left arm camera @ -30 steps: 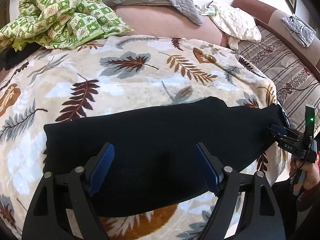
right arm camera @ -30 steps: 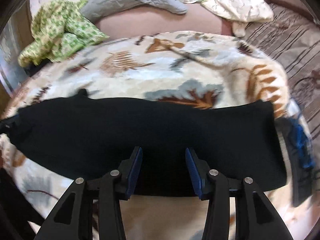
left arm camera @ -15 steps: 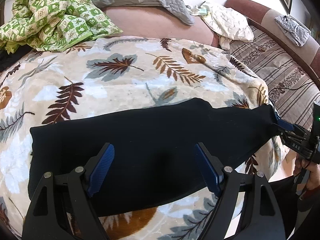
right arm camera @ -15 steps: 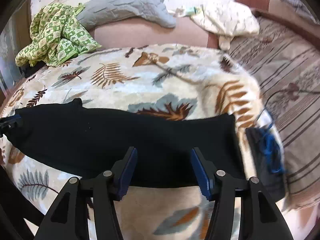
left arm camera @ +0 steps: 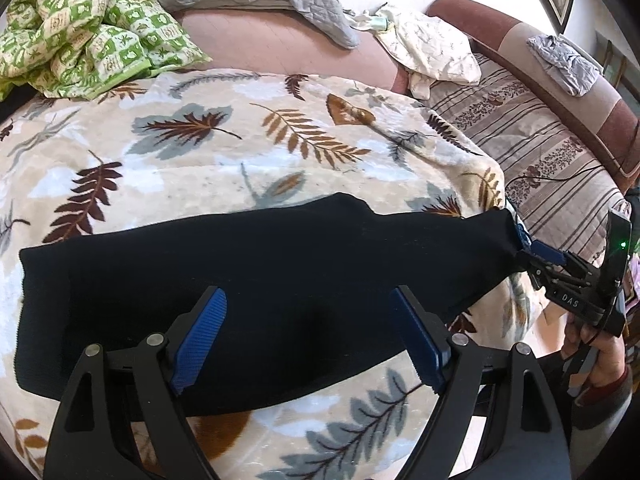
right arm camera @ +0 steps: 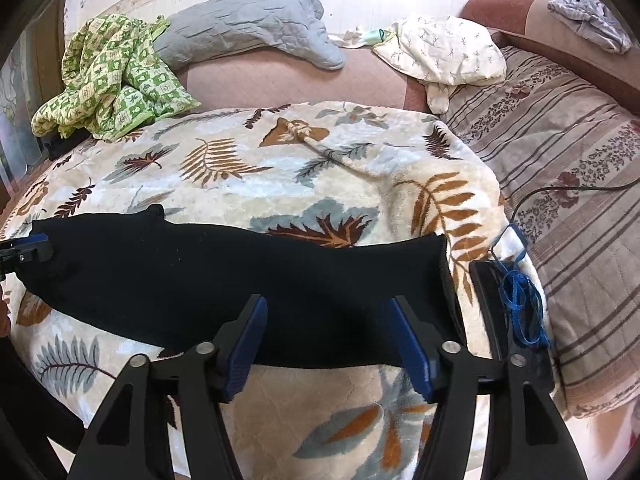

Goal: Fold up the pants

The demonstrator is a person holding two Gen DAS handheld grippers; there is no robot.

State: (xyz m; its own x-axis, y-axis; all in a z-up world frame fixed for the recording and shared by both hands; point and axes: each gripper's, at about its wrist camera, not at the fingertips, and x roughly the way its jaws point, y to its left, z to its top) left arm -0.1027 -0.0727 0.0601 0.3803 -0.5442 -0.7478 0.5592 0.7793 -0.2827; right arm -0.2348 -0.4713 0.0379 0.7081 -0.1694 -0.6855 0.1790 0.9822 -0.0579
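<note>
Black pants (left arm camera: 260, 268) lie flat as a long band across the leaf-patterned blanket (left arm camera: 240, 140); they also show in the right wrist view (right arm camera: 240, 276). My left gripper (left arm camera: 308, 336) is open and empty, hovering over the pants' near edge. My right gripper (right arm camera: 326, 346) is open and empty above the near edge toward the pants' right end. In the left wrist view the right gripper (left arm camera: 548, 258) sits at the pants' far right tip. In the right wrist view the left gripper (right arm camera: 28, 248) sits at their left tip.
A green patterned quilt (right arm camera: 116, 80), a grey pillow (right arm camera: 248, 24) and a cream cloth (right arm camera: 444, 52) lie at the back. A striped cover (right arm camera: 572, 184) with a black cable lies to the right. A dark flat object with blue cord (right arm camera: 516, 304) lies beside the pants.
My right gripper's fingers have opened wider and it has drawn back from the pants. The left view has shifted so the pants sit further left and lower.
</note>
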